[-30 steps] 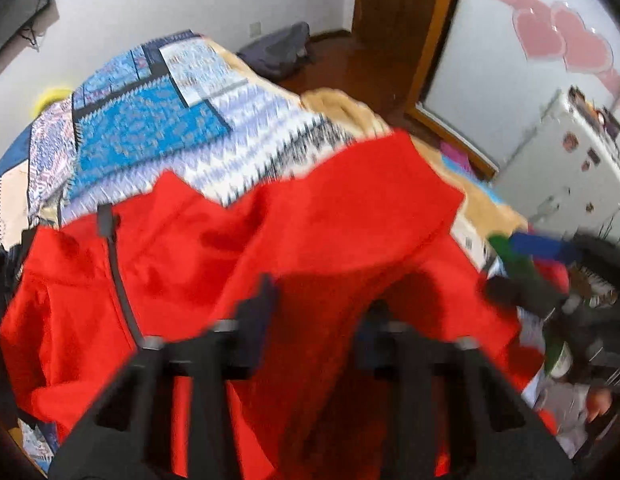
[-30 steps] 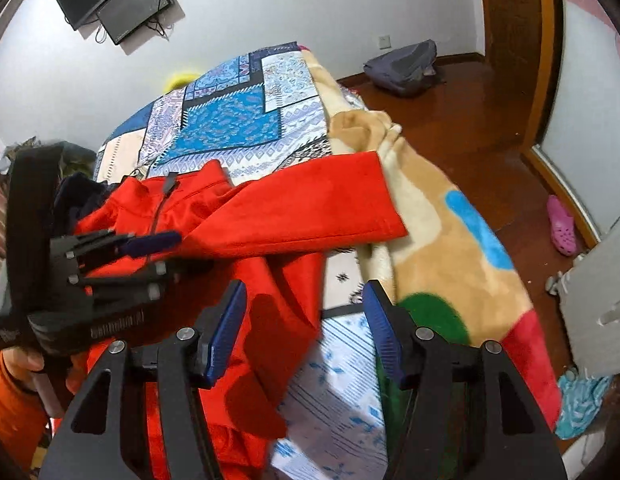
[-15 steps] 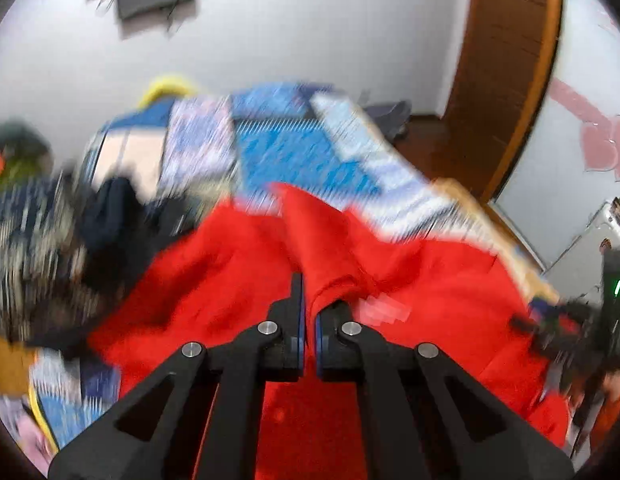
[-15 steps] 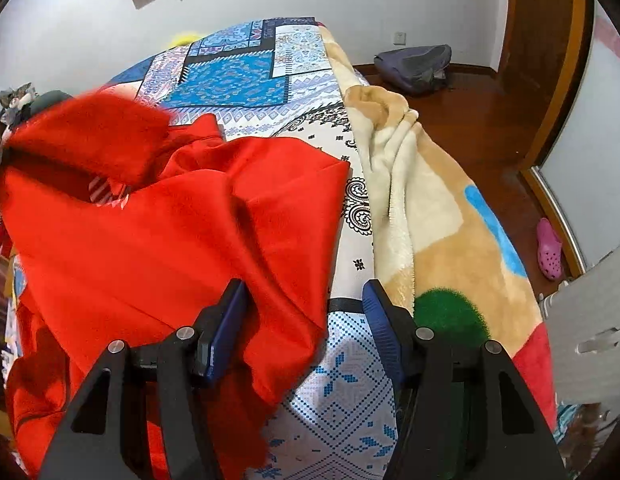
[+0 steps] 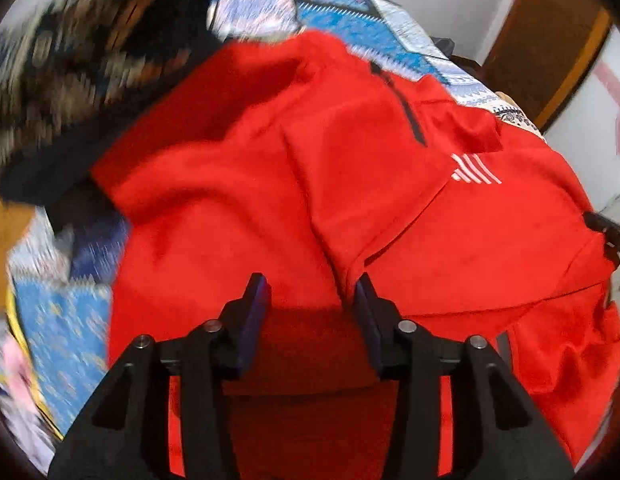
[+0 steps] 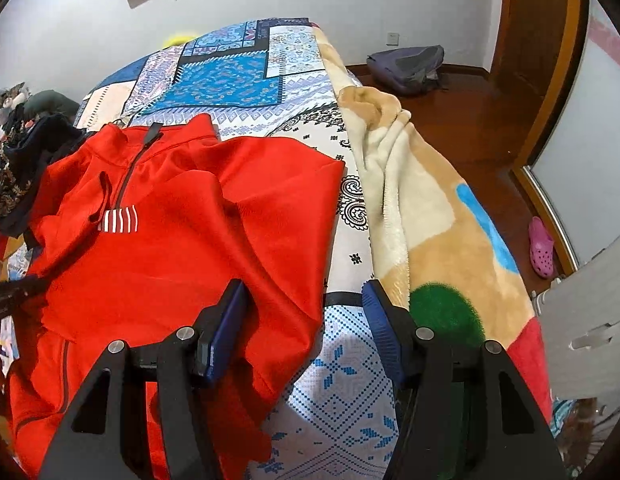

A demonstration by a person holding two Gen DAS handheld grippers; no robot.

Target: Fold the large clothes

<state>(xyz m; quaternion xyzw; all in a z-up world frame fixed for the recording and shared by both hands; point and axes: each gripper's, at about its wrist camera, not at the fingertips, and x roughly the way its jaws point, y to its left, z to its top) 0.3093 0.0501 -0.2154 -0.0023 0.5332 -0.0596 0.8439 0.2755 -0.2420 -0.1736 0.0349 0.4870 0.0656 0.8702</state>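
Note:
A red zip-neck jacket (image 6: 182,232) with a white striped logo lies spread front-up on the patterned bedspread (image 6: 230,80). It also fills the left wrist view (image 5: 310,168). My left gripper (image 5: 310,300) is open and empty just above the jacket's lower part, with red cloth between and below its fingers. My right gripper (image 6: 306,304) is open and empty over the jacket's right edge, where the red cloth meets the white and blue bedspread.
A beige fleece blanket (image 6: 425,216) with coloured patches lies along the bed's right side. Dark clothes (image 5: 90,80) are piled at the jacket's left. A grey backpack (image 6: 409,64) and a pink shoe (image 6: 541,246) lie on the wooden floor.
The left gripper, shut on a fold of the jacket half a second ago, has opened and let it go. The jacket now lies flat. The right gripper stayed open.

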